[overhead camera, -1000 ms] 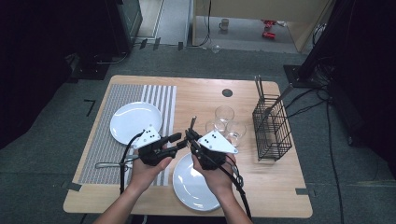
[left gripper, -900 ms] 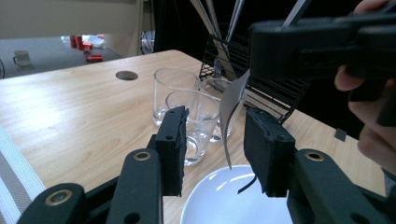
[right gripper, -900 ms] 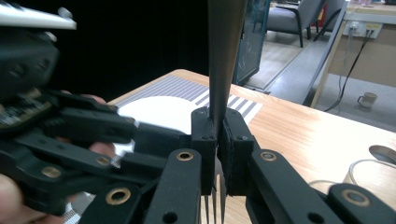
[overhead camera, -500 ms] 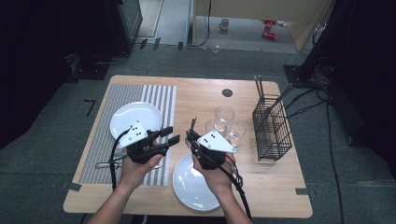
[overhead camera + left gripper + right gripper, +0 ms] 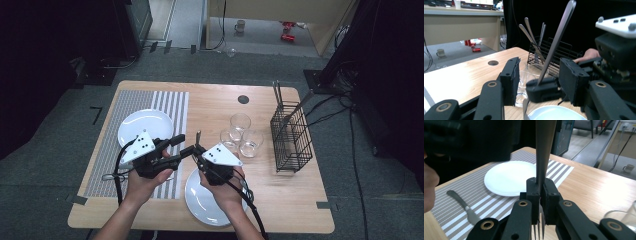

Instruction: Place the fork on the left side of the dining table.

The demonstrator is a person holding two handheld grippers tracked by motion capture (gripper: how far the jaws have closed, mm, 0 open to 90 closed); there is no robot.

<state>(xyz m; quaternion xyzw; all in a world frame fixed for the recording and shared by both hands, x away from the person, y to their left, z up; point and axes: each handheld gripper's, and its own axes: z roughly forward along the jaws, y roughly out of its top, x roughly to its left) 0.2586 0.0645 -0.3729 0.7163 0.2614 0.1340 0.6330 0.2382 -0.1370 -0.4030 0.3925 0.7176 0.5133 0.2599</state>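
My right gripper is shut on a metal fork, which stands with its handle up and its tines down. In the right gripper view the pads clamp the fork low on its handle. My left gripper is just to the left, its jaws pointing at the right gripper. Its jaws have just been opening and stand apart. In the left gripper view the fork and the right gripper's jaw tips sit between the left pads, which do not touch them.
A striped placemat bears a white plate and a knife. A second plate lies under my right hand. Three glasses stand mid-table. A black wire basket holds cutlery at the right.
My left gripper has drawn back to the left from the right gripper, risen a little, and its jaws have spread. The right gripper keeps the fork and has stayed put.
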